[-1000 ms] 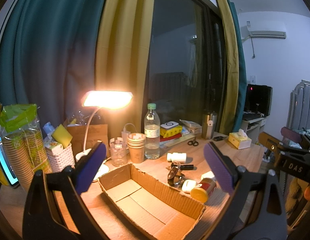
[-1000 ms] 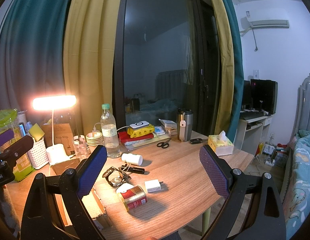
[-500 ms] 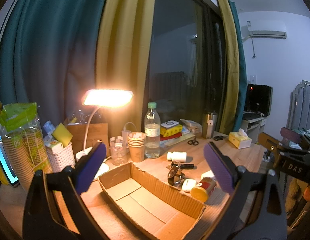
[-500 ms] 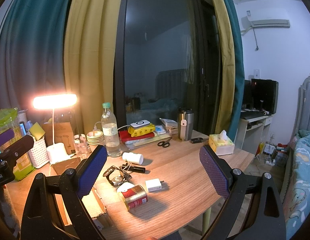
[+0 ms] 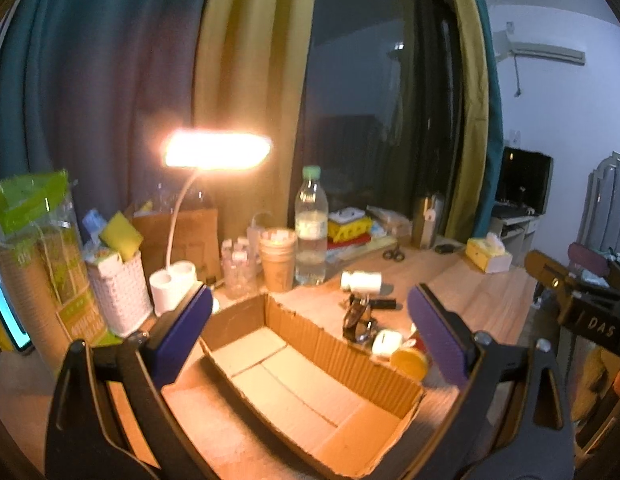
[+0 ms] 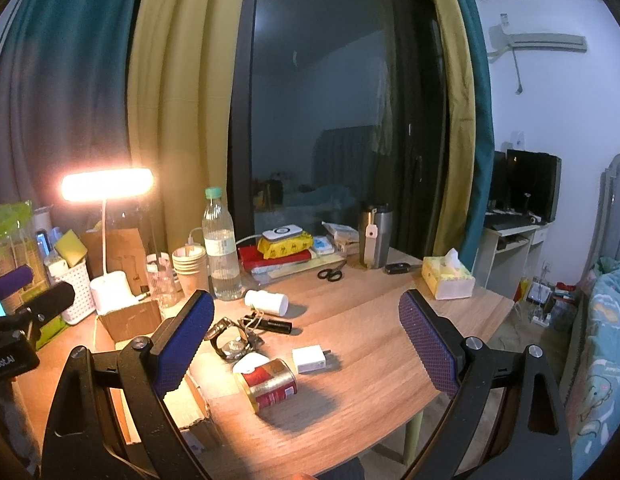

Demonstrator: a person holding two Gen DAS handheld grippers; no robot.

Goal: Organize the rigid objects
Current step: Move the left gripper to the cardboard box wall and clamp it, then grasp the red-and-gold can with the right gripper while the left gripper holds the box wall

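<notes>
Both grippers, left gripper (image 5: 310, 328) and right gripper (image 6: 305, 344), hang spread wide, holding nothing. The bare cardboard box (image 5: 310, 384) sits near the table's front edge; the can (image 6: 267, 384), watch (image 6: 229, 340) and charger (image 6: 310, 359) lie just beside it.

An open cardboard box (image 5: 310, 392) is sitting empty on the wooden worktop (image 6: 370, 344), its corrugated walls upright. Just beside its right wall a small cluster is lying: a red and gold can (image 6: 267, 384) resting on its side, a white charger block (image 6: 310, 359) lying flat, a white oval case (image 6: 249, 361) touching the can, a wristwatch (image 6: 227, 340) (strap curled), a black stick-shaped item (image 6: 275, 325) and a white cylinder (image 6: 266, 302) tipped over.
</notes>
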